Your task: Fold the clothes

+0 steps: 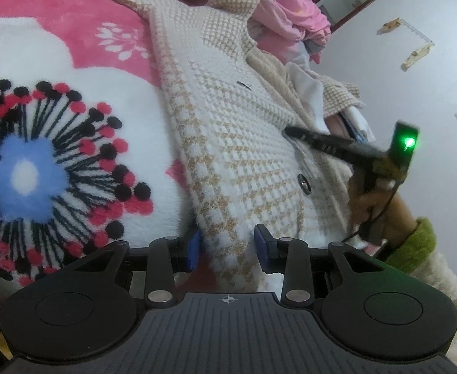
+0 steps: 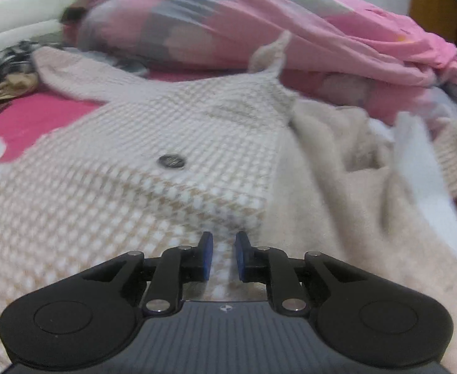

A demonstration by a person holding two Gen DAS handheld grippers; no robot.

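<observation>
**Cream-and-tan houndstooth knit jacket (image 1: 228, 143) spread on the bed, its near edge in the left gripper**

The left gripper (image 1: 227, 249) has its blue pads (image 1: 194, 249) set partly apart with the jacket's thick lower edge filling the gap between them; the cloth touches both pads, so the grip looks closed on the fabric. From there the jacket runs up and away across a fluffy pink-and-white floral blanket (image 1: 56, 71), whose big blue-centred flower with red and black dots lies just beside the jacket's left border. A dark round button (image 1: 304, 184) sits on the front panel, near the placket.

The right gripper (image 2: 223, 257), seen in the left wrist view as a blurred black tool with a green light, hovers over the jacket's right side, held by a hand (image 1: 368, 202) in a green cuff. In its own view its blue pads (image 2: 208, 255) stand a narrow way apart, and between them only the knit lying below shows; nothing is pinched. The picture is smeared. The same button (image 2: 171, 160) shows ahead of it on the houndstooth panel, and the jacket's plain cream fleecy lining (image 2: 337, 187) is turned open to the right.

Beyond the jacket lies a crumpled pink patterned quilt (image 2: 259, 31), touching the collar end, with a white wall (image 1: 431, 78) at the far right.
</observation>
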